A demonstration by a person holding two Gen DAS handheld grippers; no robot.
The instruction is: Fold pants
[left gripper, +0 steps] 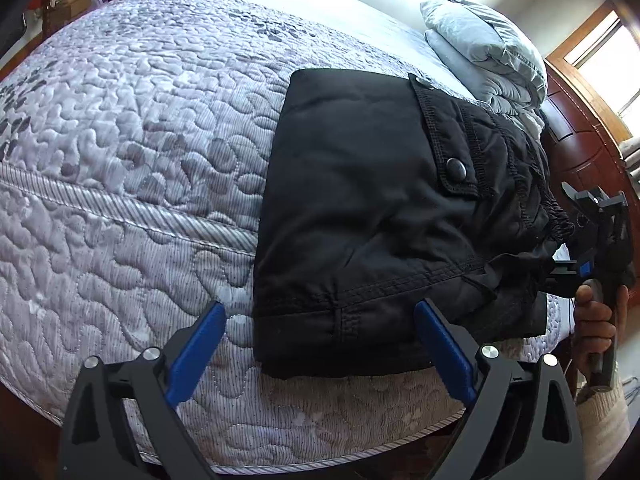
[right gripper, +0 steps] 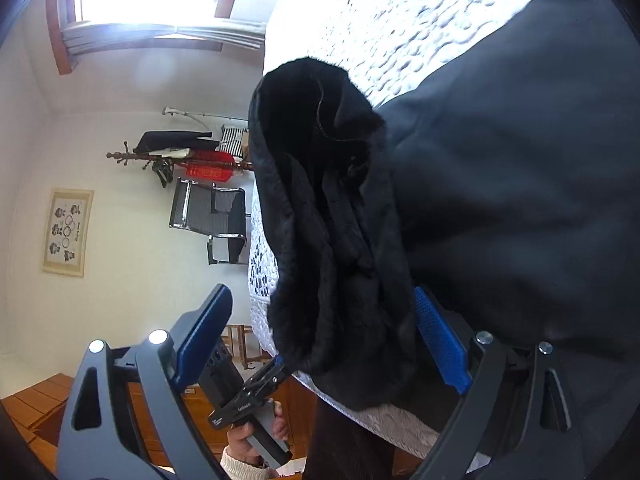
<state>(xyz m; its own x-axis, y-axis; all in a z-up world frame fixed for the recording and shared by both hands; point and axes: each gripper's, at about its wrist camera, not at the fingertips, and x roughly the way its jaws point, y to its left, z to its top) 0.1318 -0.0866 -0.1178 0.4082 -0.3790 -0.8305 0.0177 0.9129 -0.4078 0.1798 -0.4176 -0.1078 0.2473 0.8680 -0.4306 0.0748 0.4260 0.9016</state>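
Both my tools released, left tool [left gripper: 320,344] spread over folded black pants [left gripper: 380,216] on quilted bed [left gripper: 120,160], right tool [right gripper: 320,344] straddling waistband edge, gripping nothing

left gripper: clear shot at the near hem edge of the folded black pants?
Probably yes. The left gripper has its jaws open, straddling the near edge of the black pants, with nothing between them. Only the quilted bedspread lies underneath.
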